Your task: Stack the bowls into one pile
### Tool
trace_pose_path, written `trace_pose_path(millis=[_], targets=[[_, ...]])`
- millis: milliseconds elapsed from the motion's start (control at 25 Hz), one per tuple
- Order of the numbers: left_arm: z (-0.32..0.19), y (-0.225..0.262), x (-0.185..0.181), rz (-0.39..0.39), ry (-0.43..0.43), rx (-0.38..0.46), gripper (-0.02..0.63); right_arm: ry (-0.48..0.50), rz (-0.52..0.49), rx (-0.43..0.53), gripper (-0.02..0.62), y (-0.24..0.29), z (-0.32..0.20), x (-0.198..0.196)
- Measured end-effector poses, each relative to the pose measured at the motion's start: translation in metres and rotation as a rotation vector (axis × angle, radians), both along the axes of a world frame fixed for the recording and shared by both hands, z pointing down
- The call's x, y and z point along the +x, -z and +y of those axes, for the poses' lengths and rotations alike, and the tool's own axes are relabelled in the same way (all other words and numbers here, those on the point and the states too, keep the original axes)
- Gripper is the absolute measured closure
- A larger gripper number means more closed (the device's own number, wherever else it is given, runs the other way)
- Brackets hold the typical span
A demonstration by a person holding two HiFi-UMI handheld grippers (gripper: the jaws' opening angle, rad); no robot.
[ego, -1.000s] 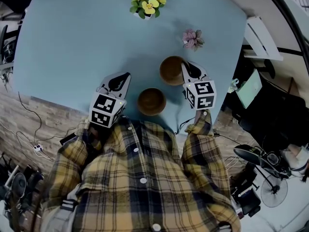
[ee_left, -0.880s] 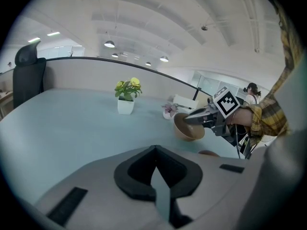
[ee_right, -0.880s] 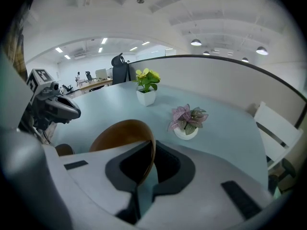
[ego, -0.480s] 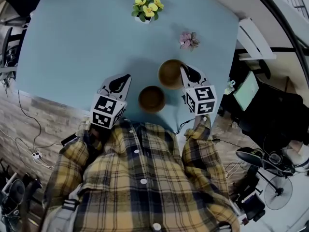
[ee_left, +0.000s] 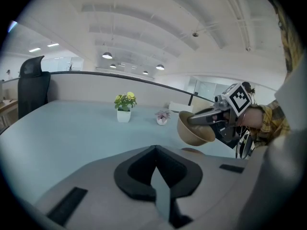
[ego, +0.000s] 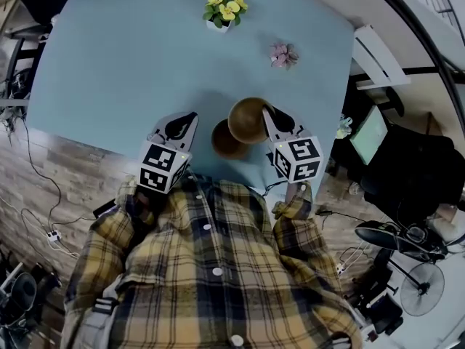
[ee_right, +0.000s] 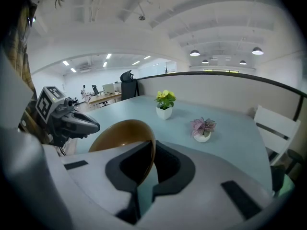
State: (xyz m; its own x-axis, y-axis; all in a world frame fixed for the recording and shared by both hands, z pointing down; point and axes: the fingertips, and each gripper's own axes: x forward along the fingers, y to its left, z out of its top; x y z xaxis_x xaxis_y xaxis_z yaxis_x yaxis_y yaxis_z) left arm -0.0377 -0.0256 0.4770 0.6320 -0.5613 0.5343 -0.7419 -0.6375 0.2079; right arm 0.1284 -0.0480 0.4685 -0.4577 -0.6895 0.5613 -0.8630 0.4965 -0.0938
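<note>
- The right hand-held gripper point(ee_right: 146, 174) is clamped on the rim of a brown bowl point(ee_right: 117, 135). The rim runs between its jaws, and the bowl hangs tilted, off the bench.
- The left hand-held gripper point(ee_left: 156, 174) has its jaws together with nothing between them. It hovers over the bench's near edge.
- The room is a large open office hall with an arched white ceiling, round hanging lamps point(ee_left: 107, 55) and a low grey partition point(ee_left: 96, 87) behind the bench.
- The bench point(ego: 123, 57) is broad, pale blue and round-cornered, and most of its top is bare.
- A person in a yellow plaid shirt point(ego: 211, 267) stands at the near edge, and a white chair point(ego: 378, 49) stands off the far right corner.
- A second bowl point(ego: 220, 142) sits on the bench between the two grippers, near the near edge. In the head view the held bowl overlaps its far right side.
- Potted yellow flowers point(ego: 224, 9) and a small pink plant point(ego: 284, 54) stand apart from each other at the far side.
- Only the head view shows the stone-patterned floor point(ego: 36, 180) with its cables, and a fan point(ego: 421, 297).
- Only the left gripper view shows a black office chair point(ee_left: 31, 80). There the second bowl is a thin brown sliver over the gripper's body.
- Only the right gripper view shows distant desks point(ee_right: 108, 97) across the hall, and it does not show the second bowl.
</note>
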Motion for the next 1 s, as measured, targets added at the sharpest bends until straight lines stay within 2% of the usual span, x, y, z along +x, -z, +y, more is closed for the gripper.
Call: trace_pose_path(millis=[160,440,760,1000], targets=[[0.008,0.000,-0.002,0.006,-0.004,-0.002,0.615,-0.018,-0.059,-0.033,0.577,-0.008,0.019,-0.014],[0.016,-0.004,-0.001,0.007,-0.021,-0.014,0.615,-0.059,-0.106,-0.070,0.577,-0.023,0.039,-0.024],[0.023,-0.010,-0.003,0.001,-0.037,-0.033,0.615,-0.079,-0.087,-0.095,0.577,-0.043,0.053,-0.029],[0.025,-0.015,-0.008,-0.007,-0.035,-0.048,0.615,-0.058,-0.032,-0.105,0.577,-0.054,0.059,-0.036]])
